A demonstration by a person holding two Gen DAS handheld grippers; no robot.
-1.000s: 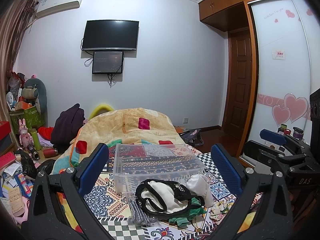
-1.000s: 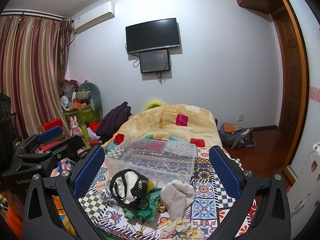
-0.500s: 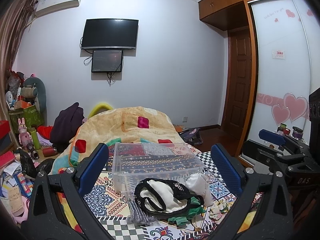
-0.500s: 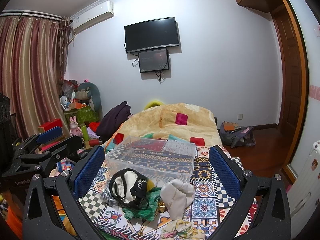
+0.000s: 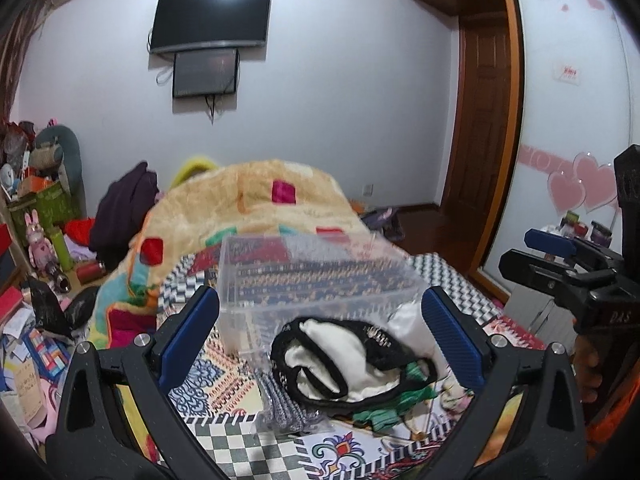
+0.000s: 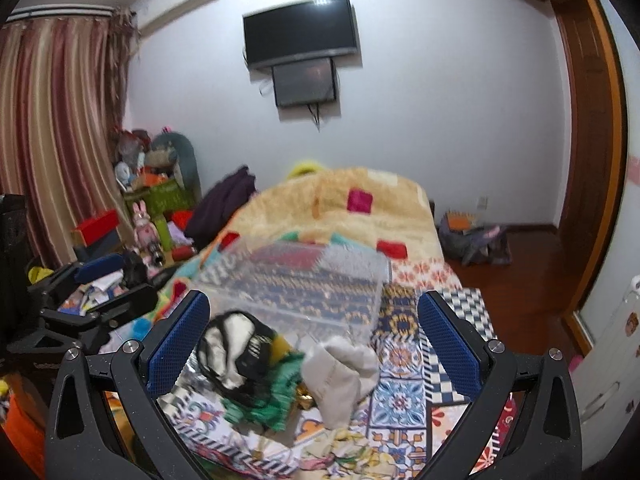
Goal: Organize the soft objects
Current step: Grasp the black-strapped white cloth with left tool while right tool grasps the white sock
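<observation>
Since the frame half a second earlier, both cameras have tilted down and moved closer to the pile; the clear plastic bin and the clothes now sit larger and lower in view, with motion blur. We hold the left gripper with its jaws spread wide and nothing between them. The right gripper is likewise spread wide and holds nothing.

The bin stands on the bed, on a patterned patchwork cover, with a beige blanket heaped behind it. The soft objects lie in a pile just in front of the bin: a white garment with black trim on top, a green cloth under it, a grey knitted item at the near left edge in the left wrist view, and a white sock to the right of the pile. The pile touches the front wall of the bin. A television hangs on the far wall.
</observation>
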